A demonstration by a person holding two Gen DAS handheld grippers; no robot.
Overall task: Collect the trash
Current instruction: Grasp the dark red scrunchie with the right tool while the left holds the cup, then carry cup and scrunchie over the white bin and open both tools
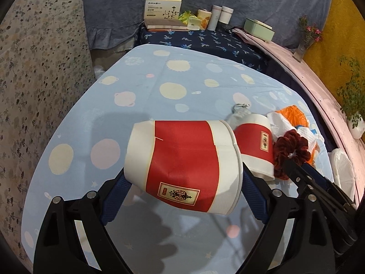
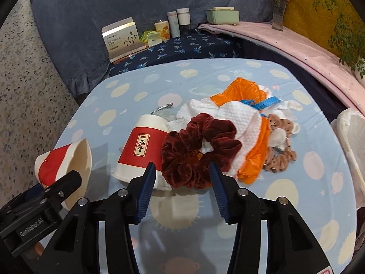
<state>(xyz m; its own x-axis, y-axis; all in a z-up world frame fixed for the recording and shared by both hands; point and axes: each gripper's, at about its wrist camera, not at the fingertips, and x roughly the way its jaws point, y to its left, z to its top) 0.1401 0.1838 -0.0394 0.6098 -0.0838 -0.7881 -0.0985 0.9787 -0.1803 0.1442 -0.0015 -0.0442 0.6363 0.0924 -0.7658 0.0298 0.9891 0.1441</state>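
A red-and-white paper cup [image 1: 182, 166] lies sideways, lifted off the table, with my left gripper [image 1: 184, 178] shut on it, one pad at its base and one at its rim. The right wrist view shows this same cup [image 2: 66, 159] at the left. A second matching cup [image 2: 141, 148] lies on its side on the blue spotted tablecloth [image 2: 127, 96]. A dark red velvet scrunchie [image 2: 196, 146] lies against that cup. My right gripper [image 2: 182, 169] straddles the scrunchie's near part, jaws partly closed, with a sliver of gap at the left pad. Crumpled white tissue [image 2: 239, 114] and an orange plastic bag [image 2: 239, 91] lie behind the scrunchie.
A tan scrunchie [image 2: 280, 157], a blue strip [image 2: 264, 102] and a metal ring [image 2: 164, 108] sit in the same pile. A white-lined bin [image 2: 349, 148] stands off the table's right edge. A box [image 2: 121, 38], jars [image 2: 175, 22] and a green case [image 2: 222, 16] line the back.
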